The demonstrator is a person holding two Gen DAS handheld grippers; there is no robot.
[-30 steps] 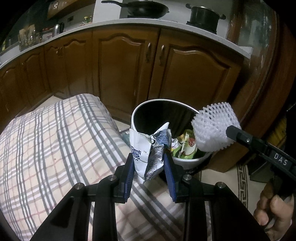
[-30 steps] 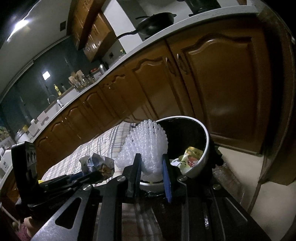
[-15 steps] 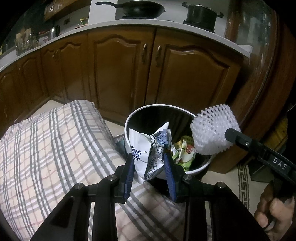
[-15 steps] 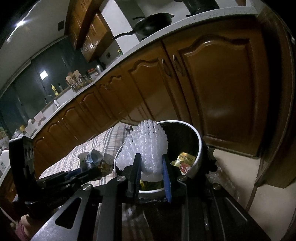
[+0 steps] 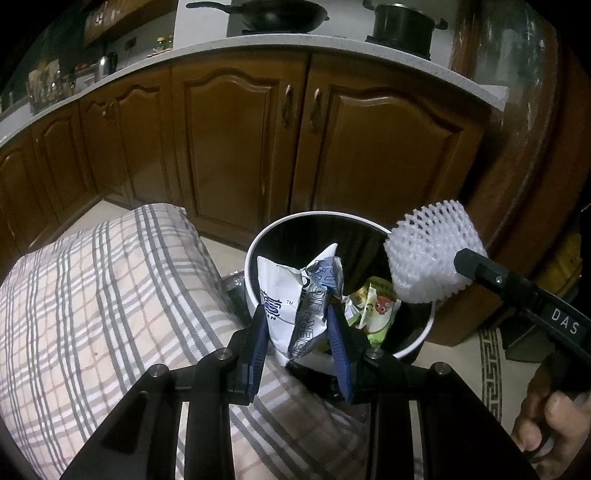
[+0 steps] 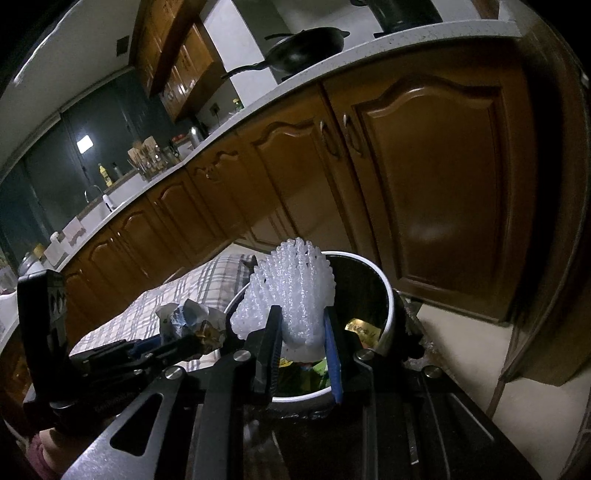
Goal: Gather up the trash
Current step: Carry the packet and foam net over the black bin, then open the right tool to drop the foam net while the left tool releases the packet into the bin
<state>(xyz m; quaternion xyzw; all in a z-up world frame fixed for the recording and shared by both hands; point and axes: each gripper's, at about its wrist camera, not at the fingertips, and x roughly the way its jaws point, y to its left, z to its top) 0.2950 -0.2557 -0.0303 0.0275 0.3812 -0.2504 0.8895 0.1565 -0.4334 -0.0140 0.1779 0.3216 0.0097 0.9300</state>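
My left gripper (image 5: pixel 297 325) is shut on a crumpled white and blue wrapper (image 5: pixel 295 295), held over the near rim of a round white bin (image 5: pixel 258 240) with a dark inside. My right gripper (image 6: pixel 301 328) is shut on a white foam fruit net (image 6: pixel 291 291), held above the same bin (image 6: pixel 384 291). From the left wrist view that foam net (image 5: pixel 428 254) hangs over the bin's right side at the tip of the right gripper's black finger (image 5: pixel 480 269). Green and yellow snack packets (image 5: pixel 373 310) lie inside the bin. The wrapper (image 6: pixel 188 321) and left gripper show at the lower left of the right wrist view.
A checked cloth surface (image 5: pixel 92 314) lies left of the bin. Brown kitchen cabinets (image 5: pixel 236 140) stand close behind it under a pale counter with a black pan (image 5: pixel 280 14) and pot (image 5: pixel 402 26). A person's hand (image 5: pixel 554 417) grips the right tool. A patterned rug (image 5: pixel 487 369) covers the floor at the right.
My left gripper has carried the wrapper forward, from over the cloth's edge to over the bin's near rim. The right gripper has kept the foam net above the bin, shifting a little further over it.
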